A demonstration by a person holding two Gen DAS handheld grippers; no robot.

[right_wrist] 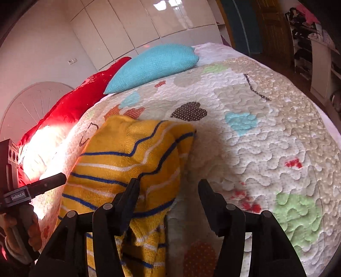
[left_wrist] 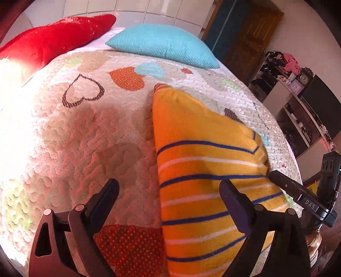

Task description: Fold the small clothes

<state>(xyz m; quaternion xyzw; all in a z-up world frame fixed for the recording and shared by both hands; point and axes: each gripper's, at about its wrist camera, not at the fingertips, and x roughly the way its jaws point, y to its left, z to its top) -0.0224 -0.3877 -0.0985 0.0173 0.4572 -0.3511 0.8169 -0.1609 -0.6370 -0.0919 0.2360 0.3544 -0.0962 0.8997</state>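
Hard daylight from one side, heavy fisheye bend.

Sun blows out to pure white on the bed [left_wrist: 12, 119] at the left edge of the left wrist view and washes over the red pillow [right_wrist: 70, 110] in the right wrist view. Glossy wardrobe doors [right_wrist: 162, 19] carry bright reflections. Soft shadows lie beside the yellow garment [right_wrist: 127, 162]. Corners go black; edges curve and smear slightly.

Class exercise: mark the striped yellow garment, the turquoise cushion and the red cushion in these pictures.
striped yellow garment [left_wrist: 204, 162], left wrist view, middle of the folded cloth.
turquoise cushion [right_wrist: 153, 64], right wrist view, centre of its knitted face.
red cushion [left_wrist: 53, 40], left wrist view, middle of its shiny top.
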